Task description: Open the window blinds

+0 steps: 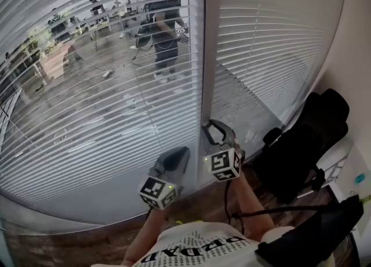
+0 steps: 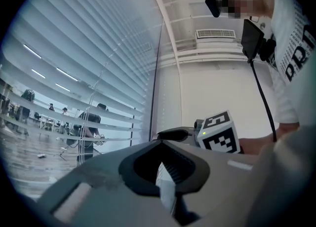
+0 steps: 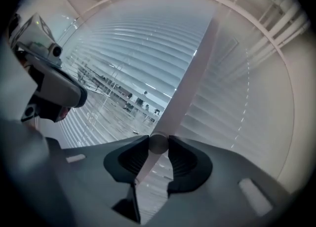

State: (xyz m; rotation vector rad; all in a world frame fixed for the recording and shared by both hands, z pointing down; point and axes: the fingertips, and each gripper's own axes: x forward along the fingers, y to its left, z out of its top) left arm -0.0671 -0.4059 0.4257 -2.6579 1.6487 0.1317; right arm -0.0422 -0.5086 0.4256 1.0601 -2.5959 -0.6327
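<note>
Two slatted blinds cover the window. On the left blind (image 1: 87, 86) the slats are tilted, and an office with people shows through. The right blind (image 1: 272, 45) has its slats shut. A white window post (image 1: 210, 39) stands between them. My right gripper (image 1: 213, 127) reaches level to the post. In the right gripper view its jaws (image 3: 158, 148) are shut on the pale tilt wand (image 3: 158, 142), which slants across the picture. Just left and nearer me, my left gripper (image 1: 177, 157) is held level. Its jaws (image 2: 165, 171) are shut with nothing between them.
A black office chair (image 1: 307, 144) stands close on the right, beside a white wall (image 1: 359, 57). A black cable (image 1: 290, 209) runs low across the right. The wooden floor (image 1: 69, 242) meets the window base below the grippers.
</note>
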